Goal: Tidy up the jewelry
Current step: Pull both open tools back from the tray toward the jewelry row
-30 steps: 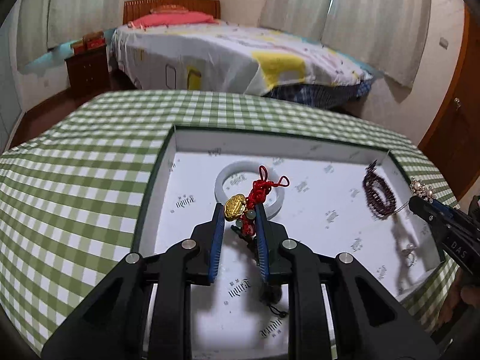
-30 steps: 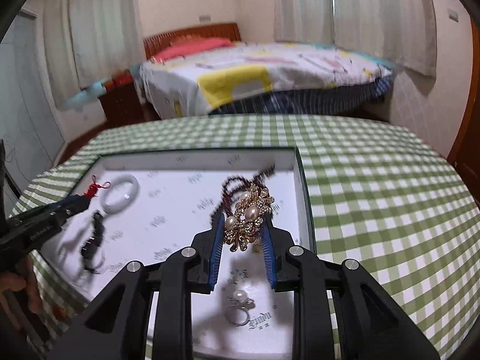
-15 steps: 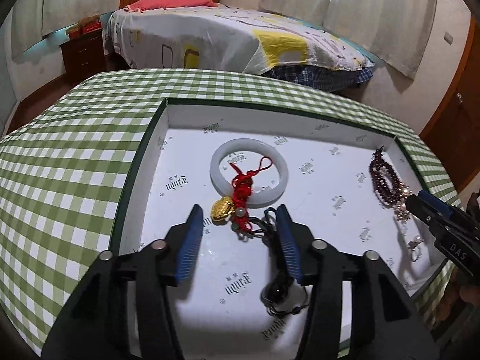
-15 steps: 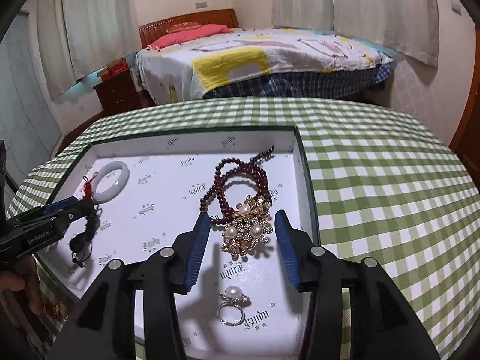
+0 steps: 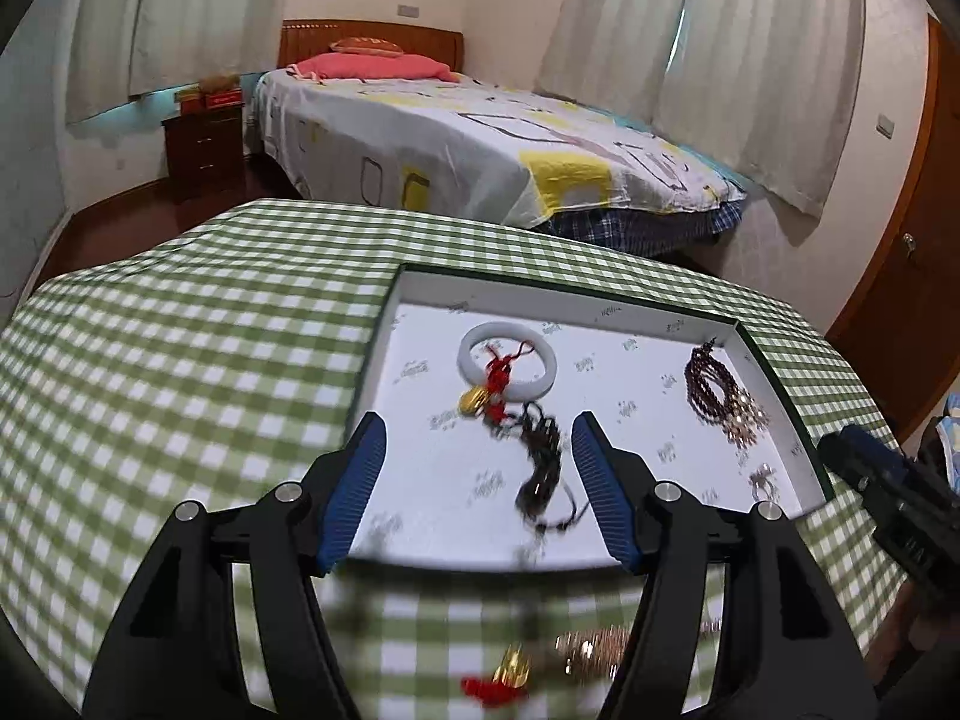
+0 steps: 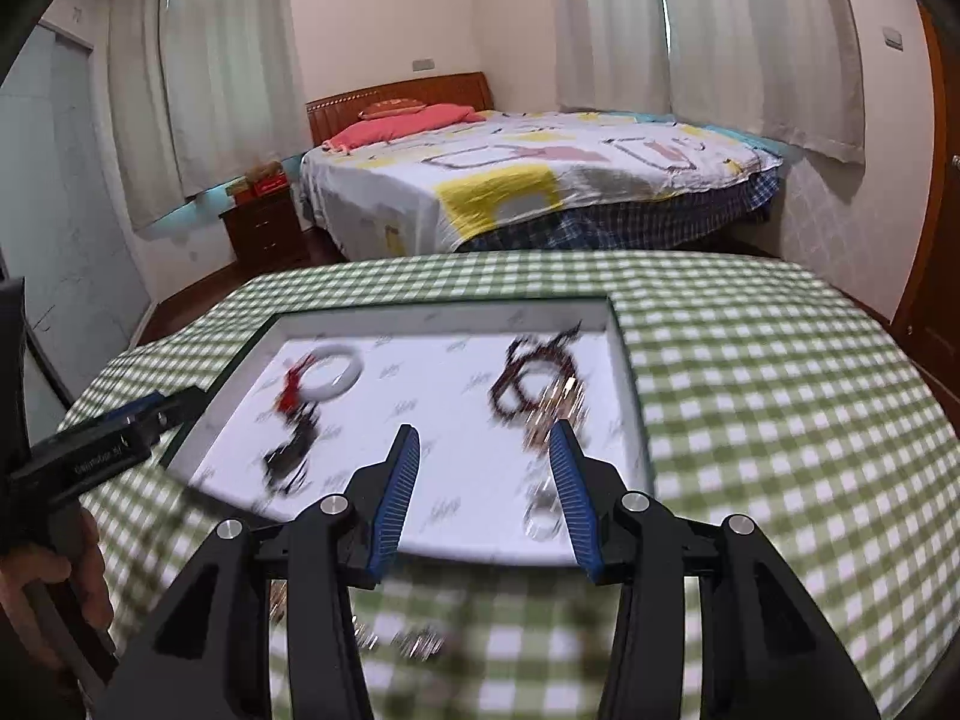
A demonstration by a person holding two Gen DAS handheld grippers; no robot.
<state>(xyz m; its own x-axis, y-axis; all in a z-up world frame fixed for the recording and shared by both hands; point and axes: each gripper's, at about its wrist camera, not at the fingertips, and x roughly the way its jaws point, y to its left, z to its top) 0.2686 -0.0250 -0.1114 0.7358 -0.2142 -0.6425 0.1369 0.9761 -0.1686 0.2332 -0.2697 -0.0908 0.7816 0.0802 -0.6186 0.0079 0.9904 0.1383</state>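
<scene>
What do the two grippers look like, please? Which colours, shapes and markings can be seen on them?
Both are alike. The left gripper and the right gripper have glossy black plastic arms that fork outward, joined by round silver bolts. Each finger ends in a long blue ribbed pad. Seen from the right camera, the side of the left gripper's black body carries small white lettering, too blurred to read. No cables or sleeves are visible.

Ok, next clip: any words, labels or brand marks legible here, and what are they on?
Repeated grey printed marks on the floor of the jewelry tray: too blurred to read.
White lettering on the side of the left gripper, right wrist view: too small and blurred to read. Its jaws have just been opening, with nothing between them.
Nothing else carries text.
</scene>
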